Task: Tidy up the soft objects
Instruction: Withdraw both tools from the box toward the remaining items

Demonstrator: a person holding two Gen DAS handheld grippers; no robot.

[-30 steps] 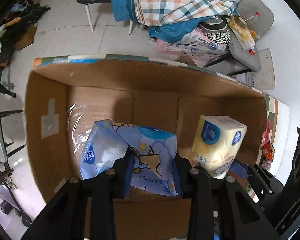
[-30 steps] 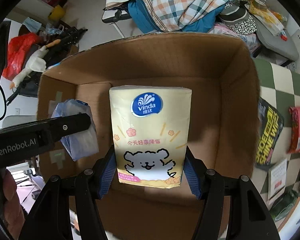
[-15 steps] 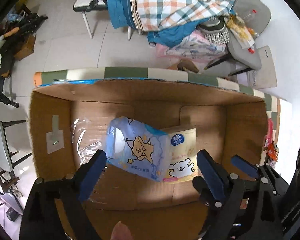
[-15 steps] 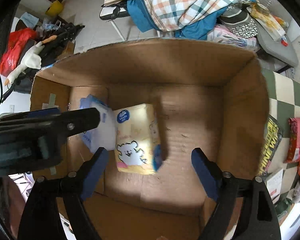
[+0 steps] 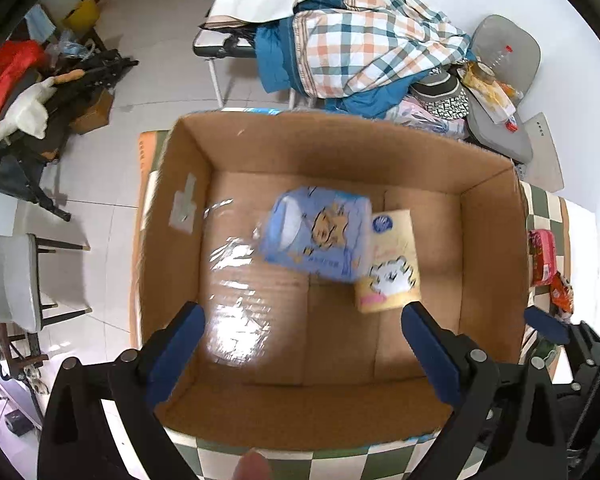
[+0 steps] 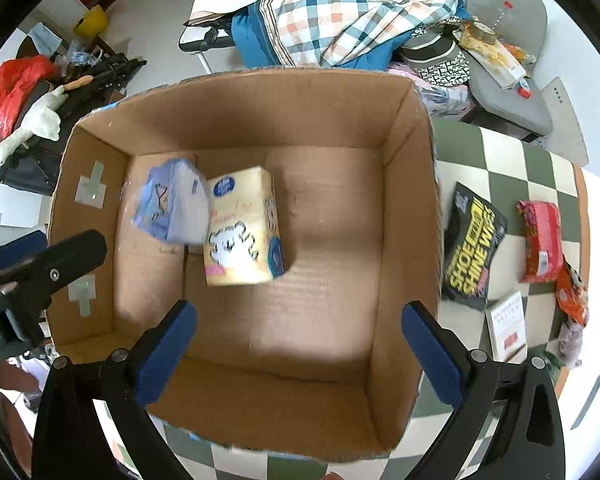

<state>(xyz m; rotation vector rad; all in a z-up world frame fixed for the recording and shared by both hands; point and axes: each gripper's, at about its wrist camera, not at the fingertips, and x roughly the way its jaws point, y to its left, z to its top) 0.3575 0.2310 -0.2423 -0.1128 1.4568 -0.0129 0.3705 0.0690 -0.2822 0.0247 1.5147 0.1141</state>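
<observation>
A blue tissue pack (image 5: 318, 234) and a yellow Vinda tissue pack (image 5: 390, 262) lie inside the open cardboard box (image 5: 176, 184); the blue one is blurred and leans on the yellow one. They also show in the right wrist view, the blue pack (image 6: 172, 202) left of the yellow pack (image 6: 240, 226), in the box (image 6: 408, 208). My left gripper (image 5: 300, 344) is open and empty above the box's near side. My right gripper (image 6: 298, 344) is open and empty above the box's near side. The left gripper's finger (image 6: 56, 254) shows at the left.
The box stands on a green-and-white checked table (image 6: 540, 168). A black Shoe Shine Wipes pack (image 6: 470, 248), a red pack (image 6: 542, 240), a booklet (image 6: 506, 326) and snack packs lie right of the box. Chairs piled with clothes (image 5: 360, 44) stand behind.
Both grippers opened and let go of their tissue packs, which dropped into the box. Both grippers pulled up and back from the box.
</observation>
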